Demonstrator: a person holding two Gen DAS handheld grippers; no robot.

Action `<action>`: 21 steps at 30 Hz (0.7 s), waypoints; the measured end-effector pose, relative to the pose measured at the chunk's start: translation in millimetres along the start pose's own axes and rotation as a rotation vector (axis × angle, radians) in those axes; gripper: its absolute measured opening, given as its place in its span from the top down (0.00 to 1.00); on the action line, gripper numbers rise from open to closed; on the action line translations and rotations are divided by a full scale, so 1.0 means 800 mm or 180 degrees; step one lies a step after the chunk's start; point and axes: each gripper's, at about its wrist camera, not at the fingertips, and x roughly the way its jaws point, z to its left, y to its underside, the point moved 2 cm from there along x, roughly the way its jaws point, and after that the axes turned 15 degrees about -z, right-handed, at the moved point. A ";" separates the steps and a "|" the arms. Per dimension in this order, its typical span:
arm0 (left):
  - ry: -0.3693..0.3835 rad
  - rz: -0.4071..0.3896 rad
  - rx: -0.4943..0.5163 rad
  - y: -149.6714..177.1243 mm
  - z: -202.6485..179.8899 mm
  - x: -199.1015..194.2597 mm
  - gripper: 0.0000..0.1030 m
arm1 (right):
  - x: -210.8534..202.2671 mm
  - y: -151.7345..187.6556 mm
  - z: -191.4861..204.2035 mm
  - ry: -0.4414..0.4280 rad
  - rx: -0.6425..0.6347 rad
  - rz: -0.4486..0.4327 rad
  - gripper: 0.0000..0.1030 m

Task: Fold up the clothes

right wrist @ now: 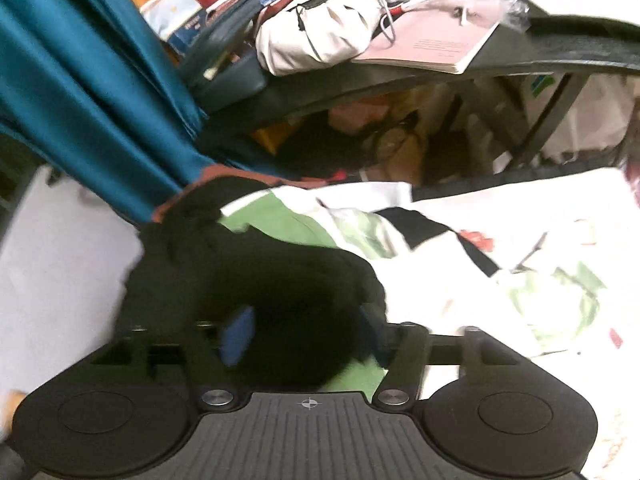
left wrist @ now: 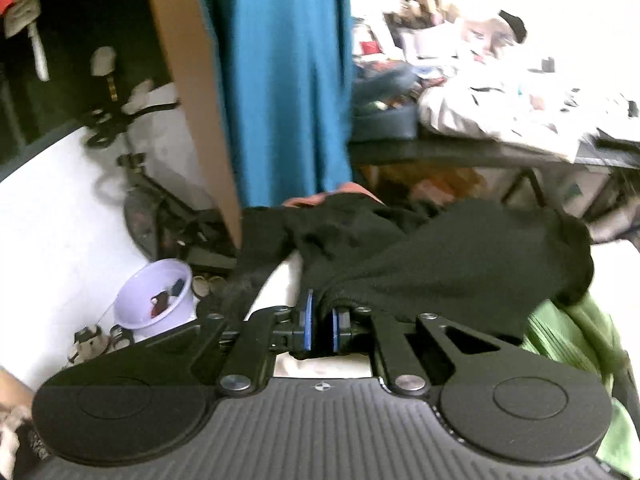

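The fold was only partly made, judging by how the black garment [left wrist: 460, 248] lay: it was bunched and humped rather than flat, draped over the bed [right wrist: 520, 216] with its patterned white-and-green cover, and no squared edge or tidy stack showed anywhere. In the left wrist view the left tool [left wrist: 322, 320] was pinched nearly shut, its blue pads [left wrist: 307, 316] clamped on a gathered edge of the black garment, with the rest of the cloth swelling away from the pads toward the green fabric [left wrist: 568, 328] that lay just beside it on the bed. In the right wrist view the right tool [right wrist: 304, 332] stood with its jaws well apart; a dark mound of the same garment sat between them, but the pads did not appear to press on it, so that side looked let go, though blur made the contact hard to read. Beyond the garment, a teal curtain [right wrist: 92, 92] hung at the bed's far corner, and the cluttered table [right wrist: 400, 80] stood well behind the bed. As a judgement, one side of the cloth had been laid over and released while the other was held, so smoothing, further folds and setting the piece aside all remained, as did the green fabric if it counted among the clothes.
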 end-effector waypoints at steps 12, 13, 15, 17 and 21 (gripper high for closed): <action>0.0133 -0.0300 -0.0223 -0.038 0.005 -0.019 0.91 | 0.020 0.088 0.068 0.0104 -0.1310 -0.0804 0.13; 0.0158 -0.0314 -0.0242 -0.040 0.006 -0.020 0.91 | 0.025 0.086 0.068 0.0122 -0.1209 -0.0868 0.13; 0.0201 -0.0327 -0.0239 -0.043 0.007 -0.020 0.91 | 0.035 0.082 0.069 0.0170 -0.1097 -0.0997 0.17; 0.0234 -0.0338 -0.0139 -0.042 0.004 -0.018 0.91 | 0.042 0.079 0.071 0.0147 -0.1077 -0.1086 0.22; 0.0360 -0.0205 0.0074 -0.022 -0.005 0.002 0.86 | 0.051 0.068 0.061 -0.0138 -0.0935 -0.0875 0.72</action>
